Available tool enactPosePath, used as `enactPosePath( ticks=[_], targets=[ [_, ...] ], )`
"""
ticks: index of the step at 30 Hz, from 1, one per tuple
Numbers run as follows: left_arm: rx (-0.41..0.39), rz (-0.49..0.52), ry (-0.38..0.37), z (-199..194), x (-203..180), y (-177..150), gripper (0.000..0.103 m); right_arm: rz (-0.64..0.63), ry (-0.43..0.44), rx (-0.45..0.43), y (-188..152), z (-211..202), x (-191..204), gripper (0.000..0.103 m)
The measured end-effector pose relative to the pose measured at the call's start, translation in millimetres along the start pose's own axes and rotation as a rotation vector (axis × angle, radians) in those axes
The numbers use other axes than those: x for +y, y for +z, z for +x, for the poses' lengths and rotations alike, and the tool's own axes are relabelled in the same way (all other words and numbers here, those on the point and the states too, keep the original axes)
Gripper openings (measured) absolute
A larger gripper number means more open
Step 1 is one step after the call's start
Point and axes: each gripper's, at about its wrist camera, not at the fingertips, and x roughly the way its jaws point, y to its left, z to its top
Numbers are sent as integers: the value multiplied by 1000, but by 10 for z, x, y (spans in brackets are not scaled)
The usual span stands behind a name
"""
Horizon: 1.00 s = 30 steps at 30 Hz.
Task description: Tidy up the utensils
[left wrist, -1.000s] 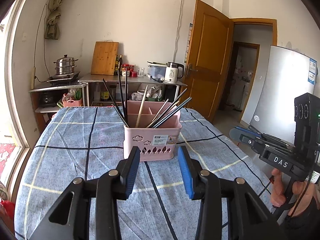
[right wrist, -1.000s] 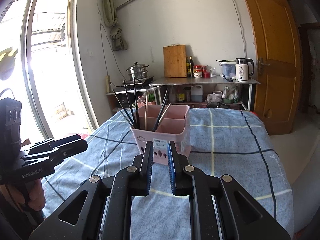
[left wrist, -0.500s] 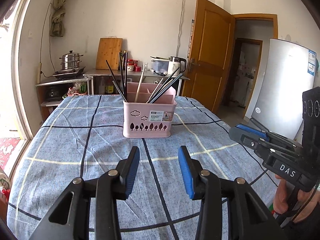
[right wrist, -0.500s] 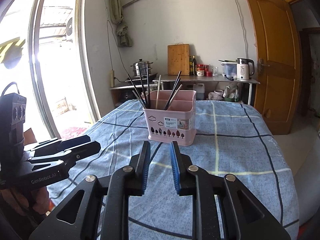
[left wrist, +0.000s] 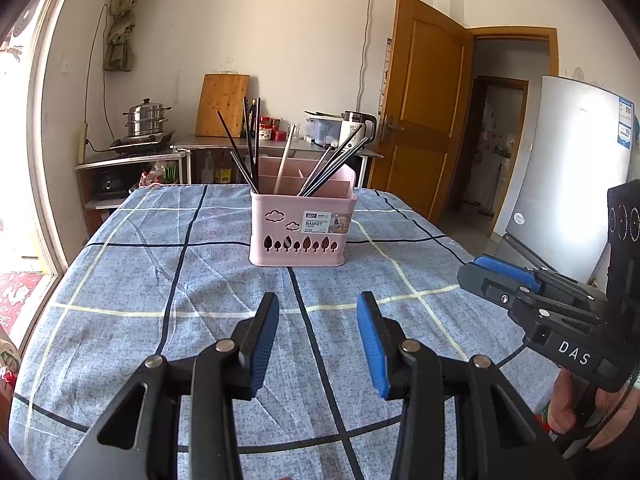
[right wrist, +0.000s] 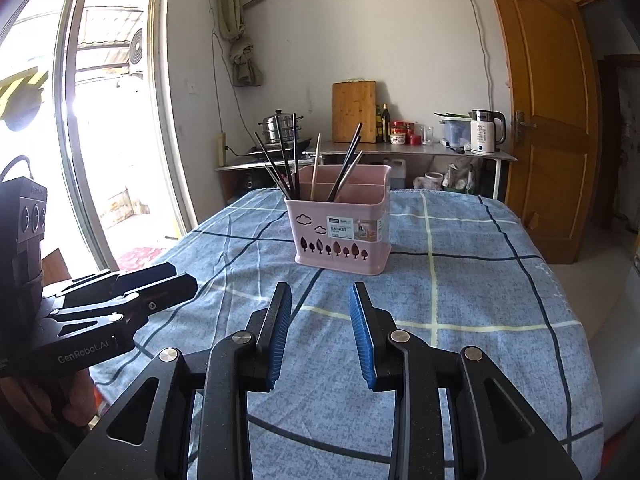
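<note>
One table under a blue checked cloth [left wrist: 160, 280] carries one pink utensil basket [left wrist: 303, 232], standing upright near the cloth's middle, label side facing both grippers. From the basket rise about eight dark chopsticks [left wrist: 250, 140], long axes upward and fanned outward, and one pale chopstick [left wrist: 285, 162] leaning slightly right. Nearer than the basket, the left gripper [left wrist: 318, 340] and right gripper [right wrist: 320, 334] hover apart from it, both with jaws parted and empty; the right gripper's jaws have just been opening.
</note>
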Motion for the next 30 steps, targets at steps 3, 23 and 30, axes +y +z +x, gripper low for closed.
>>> enactPosePath(
  ticks=[3, 23, 30],
  targets=[
    [6, 0, -3, 27, -10, -6, 43, 0, -3, 1, 3, 6, -9, 31],
    [4, -6, 0, 12, -34, -17, 43, 7, -6, 9, -14, 18, -36, 31],
    [6, -7, 1, 25, -21, -21, 43, 11, -3, 23, -15, 37, -36, 31]
  ],
)
